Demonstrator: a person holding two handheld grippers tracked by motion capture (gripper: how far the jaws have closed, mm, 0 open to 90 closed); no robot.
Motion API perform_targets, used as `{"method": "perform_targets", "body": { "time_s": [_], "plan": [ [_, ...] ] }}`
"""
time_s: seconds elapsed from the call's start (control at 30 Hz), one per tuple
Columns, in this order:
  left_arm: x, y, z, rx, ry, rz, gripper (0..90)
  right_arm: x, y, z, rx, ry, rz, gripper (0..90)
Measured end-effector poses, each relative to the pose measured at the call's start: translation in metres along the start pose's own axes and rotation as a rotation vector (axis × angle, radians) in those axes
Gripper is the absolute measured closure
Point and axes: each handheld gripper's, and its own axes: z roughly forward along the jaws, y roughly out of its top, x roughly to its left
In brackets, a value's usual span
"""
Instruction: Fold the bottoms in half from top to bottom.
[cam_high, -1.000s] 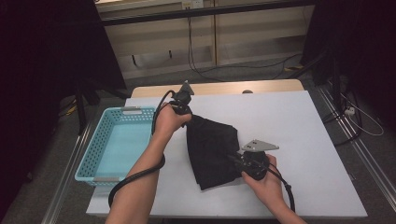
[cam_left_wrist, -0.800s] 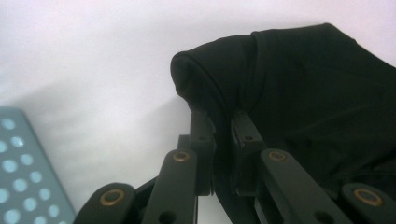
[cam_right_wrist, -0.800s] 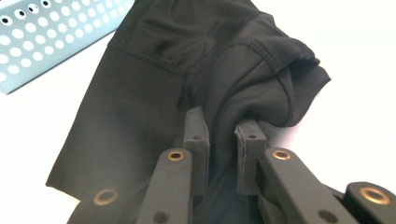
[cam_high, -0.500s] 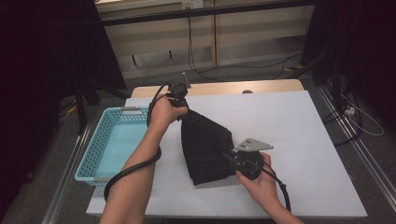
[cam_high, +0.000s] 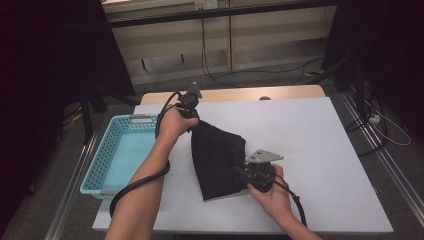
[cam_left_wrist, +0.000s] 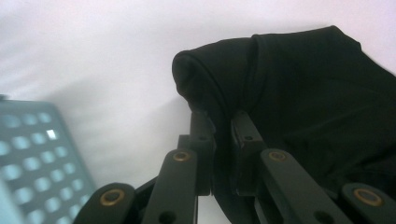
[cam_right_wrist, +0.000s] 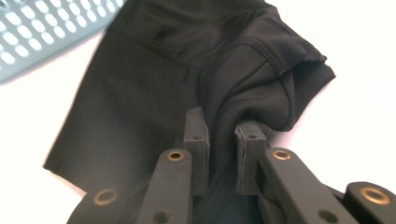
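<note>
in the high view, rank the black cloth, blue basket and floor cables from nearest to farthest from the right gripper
1. Black cloth: pinched in the right gripper, mid-table.
2. Blue basket: off the table's left edge, beyond the cloth.
3. Floor cables: on the floor past the table's far edge.

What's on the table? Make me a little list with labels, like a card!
Main thing: black cloth, bunched and partly folded, lying on the table
Left tool: shut on the cloth's far end
Right tool: shut on the cloth's near right edge
Table: white top
Basket: light blue with holes, nothing seen in it, left of the table
Cloth and basket: apart, not touching
</note>
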Motion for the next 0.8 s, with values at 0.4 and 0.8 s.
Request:
{"method": "perform_targets", "body": {
  "time_s": [0.4,0.8],
  "plan": [
    [-0.006,0.014,-0.026,0.044,0.042,0.017,82.3,0.017,0.011,-0.011,-0.078,0.025,-0.024,78.5],
    [0.003,0.025,-0.042,0.09,0.062,-0.015,82.4,0.021,0.015,-0.017,-0.126,0.026,-0.021,78.6]
  ]
}}
